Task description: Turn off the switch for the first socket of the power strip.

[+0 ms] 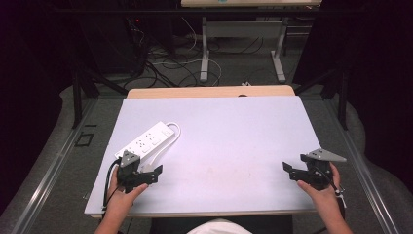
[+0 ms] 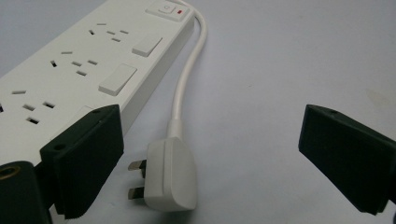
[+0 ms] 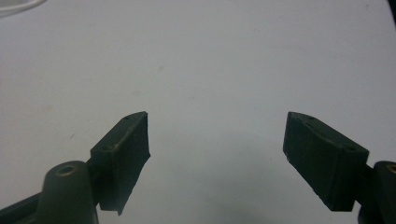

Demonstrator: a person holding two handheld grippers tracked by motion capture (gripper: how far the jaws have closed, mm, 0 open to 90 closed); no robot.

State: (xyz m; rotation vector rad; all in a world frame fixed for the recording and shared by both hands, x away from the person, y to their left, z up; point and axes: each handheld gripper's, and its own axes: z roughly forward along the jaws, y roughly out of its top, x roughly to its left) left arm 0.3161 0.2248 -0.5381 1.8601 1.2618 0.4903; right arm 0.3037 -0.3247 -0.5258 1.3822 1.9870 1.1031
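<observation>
Seen from the high view, a white power strip (image 1: 146,140) lies slantwise near the left edge of the pale desk (image 1: 234,131), its cord looping off the far end, while a person's hands hold two black tools at the near edge: the left gripper (image 1: 155,173) just beside the strip's near end toward the near-left corner, the right gripper (image 1: 291,170) well apart by the near-right corner. In the left gripper view, the jaws stand spread wide, and the white plug (image 2: 170,175) lies flat on the desk between them, pins pointing toward the left jaw, which overlaps the strip's near end; the cord (image 2: 187,74) runs back to the switch end. In the right gripper view, the jaws are likewise spread, with bare desk between them.
</observation>
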